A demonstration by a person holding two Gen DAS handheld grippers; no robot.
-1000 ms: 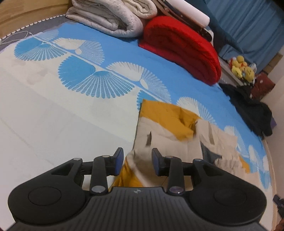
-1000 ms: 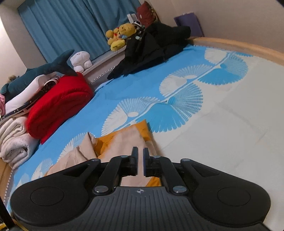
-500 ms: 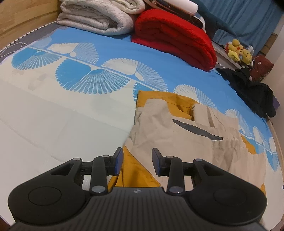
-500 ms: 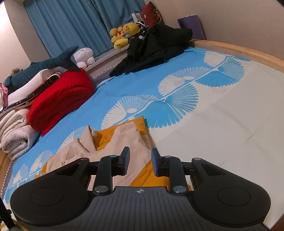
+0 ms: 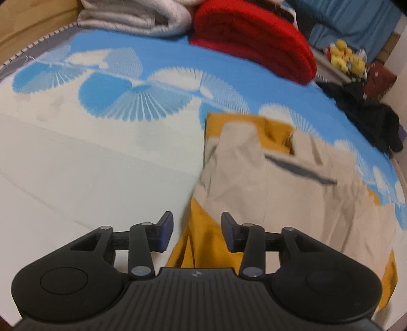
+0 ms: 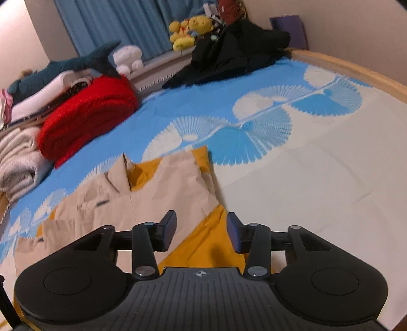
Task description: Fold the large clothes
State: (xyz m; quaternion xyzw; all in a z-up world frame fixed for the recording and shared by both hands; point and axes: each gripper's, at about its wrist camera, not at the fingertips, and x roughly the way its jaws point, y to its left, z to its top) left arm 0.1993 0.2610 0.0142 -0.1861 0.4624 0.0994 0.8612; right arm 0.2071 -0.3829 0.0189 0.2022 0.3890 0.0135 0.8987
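Though partly folded, a beige-and-mustard garment (image 5: pixel 267 178) beneath both grippers' empty, spread fingers (image 5: pixel 166 230).

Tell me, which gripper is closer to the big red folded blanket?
Left, I think. The left gripper hangs over the beige and mustard garment's side nearer the red folded blanket. The right gripper hangs over the opposite side, away from it.

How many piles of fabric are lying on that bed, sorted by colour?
Beige and mustard garment, spread flat: 1
Red folded blanket: 1
Grey-white folded blanket: 1
Black clothes heap: 1
Total: 4
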